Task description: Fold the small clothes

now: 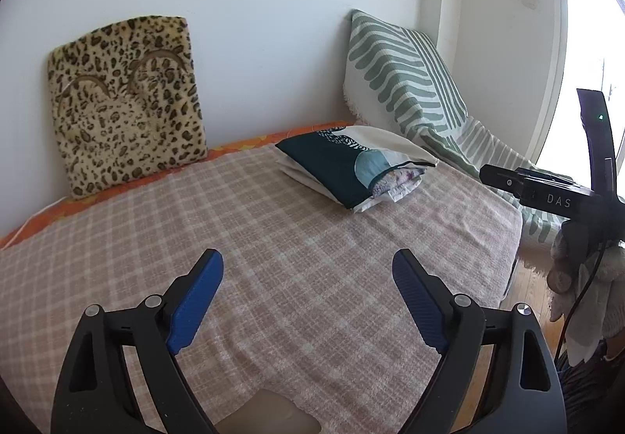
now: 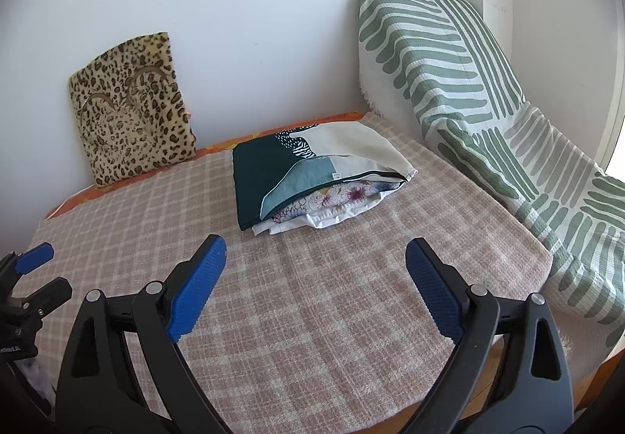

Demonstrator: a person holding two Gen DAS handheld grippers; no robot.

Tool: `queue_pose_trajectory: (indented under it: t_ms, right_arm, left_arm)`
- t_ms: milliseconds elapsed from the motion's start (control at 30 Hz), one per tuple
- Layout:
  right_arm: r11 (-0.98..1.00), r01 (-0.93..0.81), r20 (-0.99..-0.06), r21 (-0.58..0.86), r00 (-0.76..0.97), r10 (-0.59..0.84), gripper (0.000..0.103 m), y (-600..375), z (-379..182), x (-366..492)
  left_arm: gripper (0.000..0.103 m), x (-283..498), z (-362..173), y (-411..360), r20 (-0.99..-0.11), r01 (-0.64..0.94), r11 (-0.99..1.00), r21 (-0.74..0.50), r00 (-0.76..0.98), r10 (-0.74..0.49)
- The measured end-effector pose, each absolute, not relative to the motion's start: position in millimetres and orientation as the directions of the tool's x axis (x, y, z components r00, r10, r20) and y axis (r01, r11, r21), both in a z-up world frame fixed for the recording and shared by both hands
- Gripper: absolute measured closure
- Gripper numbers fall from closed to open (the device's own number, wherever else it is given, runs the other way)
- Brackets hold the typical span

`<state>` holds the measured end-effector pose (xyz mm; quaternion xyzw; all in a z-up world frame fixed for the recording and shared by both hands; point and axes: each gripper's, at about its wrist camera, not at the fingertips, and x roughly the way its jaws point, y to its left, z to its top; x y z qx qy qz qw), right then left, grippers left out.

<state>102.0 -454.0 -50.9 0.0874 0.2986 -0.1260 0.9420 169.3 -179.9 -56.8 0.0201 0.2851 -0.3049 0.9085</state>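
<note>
folded stack [image 2: 312, 184], beyond spread fingers [image 2: 195, 289]

My left gripper [image 1: 308, 289] hangs over the pink checked blanket [image 1: 273, 238], blue pads spread wide, nothing between them. Ahead lies a stack of folded clothes [image 1: 351, 168], dark teal piece on top, floral and white layers beneath. Leopard-print cushion [image 1: 125, 98] leans on the wall, left. Green-striped throw [image 1: 406, 82] drapes on the right. My right gripper's [image 1: 547, 191] body shows at the right edge, fingers out of frame.
</note>
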Motion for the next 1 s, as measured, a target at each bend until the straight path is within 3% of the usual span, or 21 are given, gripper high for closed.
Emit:
queue_pose_trajectory:
  t_ms: [100,1000]
  right_arm:
    - [0.954,0.285,-0.581,0.090,0.793,-0.183,0.008,-444,-55,97]
    - [0.964,0.263,-0.575,0.052,0.796,-0.186,0.008,-417,-76,101]
  left_arm:
    - [0.007,164,-59,-170,-0.521,0.553,0.817,-0.164,0.654,-0.548]
    - [0.007,157,-74,-164,-0.534,0.541,0.826,-0.158,0.657,-0.532]
